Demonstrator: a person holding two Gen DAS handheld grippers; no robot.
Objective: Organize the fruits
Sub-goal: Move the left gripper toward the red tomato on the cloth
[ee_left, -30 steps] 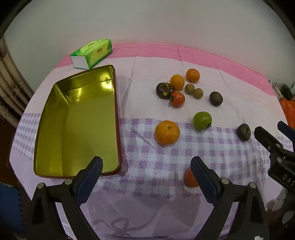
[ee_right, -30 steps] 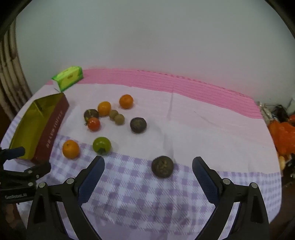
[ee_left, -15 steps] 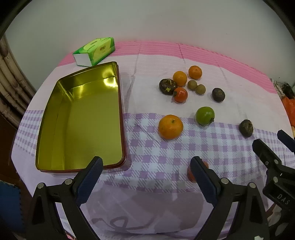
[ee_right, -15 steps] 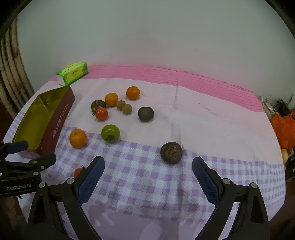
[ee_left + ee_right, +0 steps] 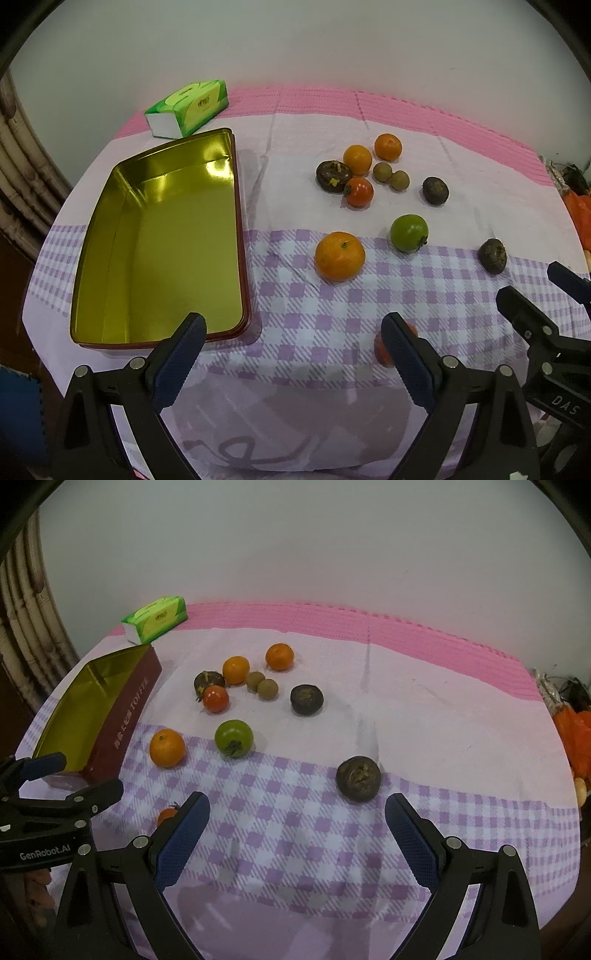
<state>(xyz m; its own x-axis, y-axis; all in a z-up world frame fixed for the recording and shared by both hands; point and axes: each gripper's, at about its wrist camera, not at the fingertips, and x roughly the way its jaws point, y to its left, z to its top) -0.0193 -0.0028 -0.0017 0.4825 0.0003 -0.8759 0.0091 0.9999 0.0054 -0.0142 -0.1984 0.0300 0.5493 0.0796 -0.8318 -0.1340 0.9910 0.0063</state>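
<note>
Counting them off now: three oranges, the big one (image 5: pixel 339 256) up front, two smaller ones (image 5: pixel 357 159) (image 5: pixel 388 146) at the back. Three dark wrinkled fruits: one (image 5: pixel 332 176) in the cluster, one (image 5: pixel 435 190) off by itself, one (image 5: pixel 492 255) near the edge. Two small tan round fruits (image 5: pixel 382 171) (image 5: pixel 399 180), touching. Two red tomatoes, one (image 5: pixel 359 192) in the cluster, one (image 5: pixel 382 349) half hidden behind a finger. One green fruit (image 5: pixel 409 233). One gold tin (image 5: pixel 159 236), one green tissue pack (image 5: pixel 186 107). Two tongs in play: left tongs (image 5: pixel 291 365), right tongs (image 5: pixel 297 843).
</note>
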